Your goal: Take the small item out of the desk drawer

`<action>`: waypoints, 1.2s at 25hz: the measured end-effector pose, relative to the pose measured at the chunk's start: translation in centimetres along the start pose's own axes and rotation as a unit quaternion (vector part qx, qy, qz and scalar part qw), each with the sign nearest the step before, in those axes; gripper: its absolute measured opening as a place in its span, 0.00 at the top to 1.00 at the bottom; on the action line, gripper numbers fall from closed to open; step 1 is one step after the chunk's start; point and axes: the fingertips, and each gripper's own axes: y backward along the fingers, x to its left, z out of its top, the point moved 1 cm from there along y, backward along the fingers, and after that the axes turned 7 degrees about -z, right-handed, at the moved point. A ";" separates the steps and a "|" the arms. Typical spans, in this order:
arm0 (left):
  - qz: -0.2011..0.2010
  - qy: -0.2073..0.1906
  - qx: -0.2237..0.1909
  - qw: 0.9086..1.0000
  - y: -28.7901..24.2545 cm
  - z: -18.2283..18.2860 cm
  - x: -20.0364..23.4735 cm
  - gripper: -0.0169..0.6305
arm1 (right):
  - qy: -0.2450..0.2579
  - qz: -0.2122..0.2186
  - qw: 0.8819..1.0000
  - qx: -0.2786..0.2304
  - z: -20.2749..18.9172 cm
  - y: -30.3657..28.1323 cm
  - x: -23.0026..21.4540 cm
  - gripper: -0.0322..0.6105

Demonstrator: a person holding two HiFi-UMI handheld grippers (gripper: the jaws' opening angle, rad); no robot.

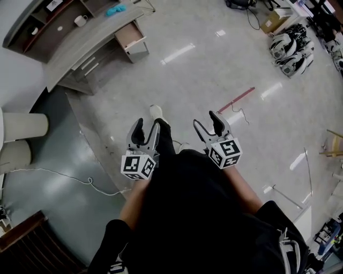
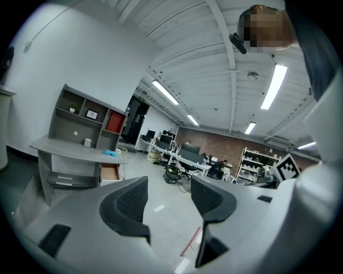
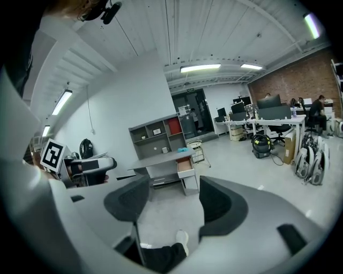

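The person stands on the grey floor [image 1: 214, 69], well apart from the desk, with both tools held out in front of the body. The left hand-held gripper [image 1: 147, 126] has its jaws spread wide, and only floor shows between them in the left gripper view. The right hand-held gripper [image 1: 206, 120] is likewise spread and carries nothing; through its gap the right gripper view shows the person's white shoe [image 3: 182, 238] and floor. Far ahead, the desk's grey surface [image 1: 80, 45] stands against the wall under a shelf unit [image 3: 155, 131]. Its drawer [image 1: 130, 36] is pulled out at the near corner, its wooden inside facing up; what lies in it is too small to make out. A small turquoise item [image 1: 114, 10] lies on the surface just behind the drawer, and a white mug [image 1: 80, 20] stands farther along
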 end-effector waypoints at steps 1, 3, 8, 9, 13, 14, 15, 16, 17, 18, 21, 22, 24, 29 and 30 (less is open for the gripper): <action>-0.004 0.006 0.005 1.000 -0.7 -0.1 0.7 0.62 | -0.001 -0.001 1.000 -0.002 0.4 -0.7 0.0 0.52; -0.011 0.017 0.013 1.000 -2.3 -0.2 2.4 0.62 | -0.001 -0.007 1.000 -0.003 1.3 -2.4 0.1 0.52; -0.020 0.025 0.009 0.999 -7.5 1.9 7.4 0.62 | 0.005 -0.011 1.000 0.020 3.4 -8.7 -0.5 0.52; -0.018 0.027 0.007 0.999 -8.7 2.3 8.5 0.62 | 0.011 -0.010 1.000 0.025 3.9 -10.2 -0.7 0.52; -0.015 0.042 0.006 0.999 -12.9 4.2 13.4 0.62 | 0.023 -0.005 0.999 0.036 6.9 -16.6 -1.4 0.52; -0.015 0.047 0.003 0.999 -13.6 5.1 14.4 0.62 | 0.024 -0.004 0.999 0.038 7.9 -18.0 -1.6 0.52; -0.014 0.048 -0.002 0.999 -14.2 6.1 15.4 0.62 | 0.027 -0.001 0.999 0.039 8.9 -19.5 -1.7 0.52; -0.013 0.046 -0.006 0.999 -14.7 7.1 16.4 0.62 | 0.031 0.002 0.999 0.042 9.9 -21.0 -1.7 0.52; -0.010 0.042 -0.009 0.999 -15.1 8.0 17.5 0.62 | 0.037 0.005 0.998 0.044 10.8 -22.7 -1.6 0.52; -0.008 0.038 -0.011 0.999 -15.5 8.9 18.7 0.62 | 0.041 0.008 0.998 0.047 11.8 -24.3 -1.4 0.52; 0.000 0.031 -0.016 0.999 -16.4 11.0 22.7 0.62 | 0.043 0.018 0.998 0.048 14.2 -29.1 0.2 0.52; 0.001 0.032 -0.018 0.999 -16.6 11.6 24.1 0.62 | 0.041 0.023 0.998 0.046 14.8 -30.6 1.0 0.52; 0.002 0.036 -0.022 0.999 -16.8 12.6 26.6 0.62 | 0.038 0.034 0.998 0.045 15.9 -33.2 3.0 0.52; 0.005 0.033 -0.030 0.999 -17.5 15.3 31.7 0.62 | 0.068 0.053 0.995 0.039 19.0 -38.3 6.8 0.52; 0.007 0.033 -0.032 0.999 -17.7 15.8 32.6 0.62 | 0.070 0.055 0.995 0.037 19.5 -39.0 7.1 0.52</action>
